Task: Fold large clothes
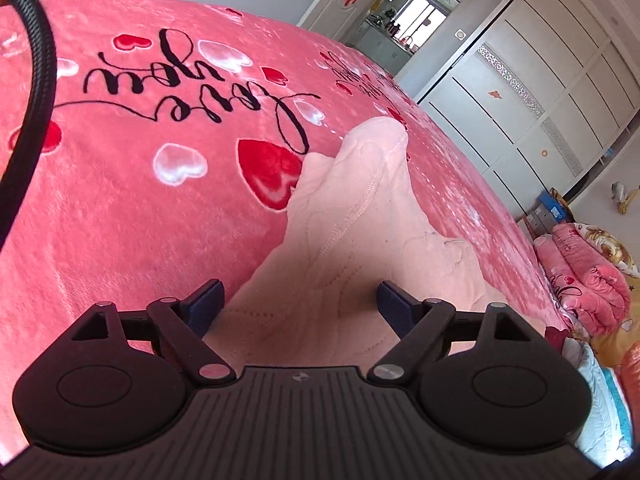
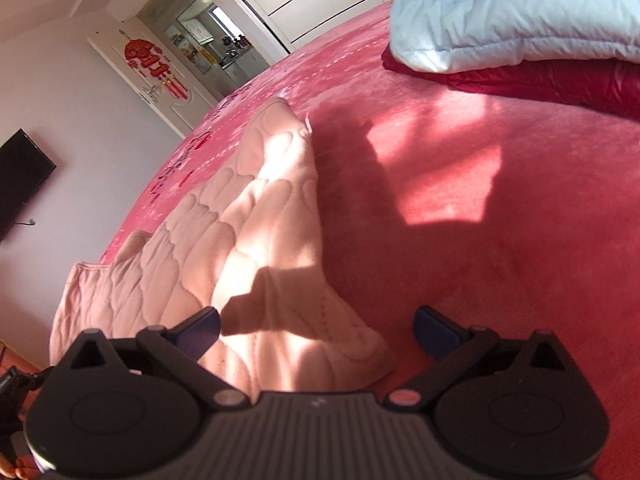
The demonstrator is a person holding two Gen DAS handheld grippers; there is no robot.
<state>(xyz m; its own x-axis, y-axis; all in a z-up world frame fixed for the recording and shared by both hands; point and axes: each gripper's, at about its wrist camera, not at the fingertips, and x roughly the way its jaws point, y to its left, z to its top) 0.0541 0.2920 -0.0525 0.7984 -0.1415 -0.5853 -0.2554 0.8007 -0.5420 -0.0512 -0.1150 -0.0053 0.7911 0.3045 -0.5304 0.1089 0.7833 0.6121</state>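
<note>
A pale pink quilted garment (image 1: pixel 352 216) lies rumpled on the pink bed blanket (image 1: pixel 120 208) with hearts and black script. My left gripper (image 1: pixel 300 300) is open, its blue-padded fingers (image 1: pixel 208 300) spread on either side of the garment's near end, just above it. In the right wrist view the same garment (image 2: pixel 248 232) lies in a long bunched strip with a corner at the near edge. My right gripper (image 2: pixel 318 330) is open, wide apart over that near corner, holding nothing.
A light blue padded jacket (image 2: pixel 520 12) lies on a dark red one (image 2: pixel 560 80) at the far right of the bed. Folded bedding (image 1: pixel 588 276) is stacked beside the bed. White wardrobes (image 1: pixel 540 80), a door (image 2: pixel 160 68) and a wall TV (image 2: pixel 20 180) surround it. A black cable (image 1: pixel 36 92) hangs at left.
</note>
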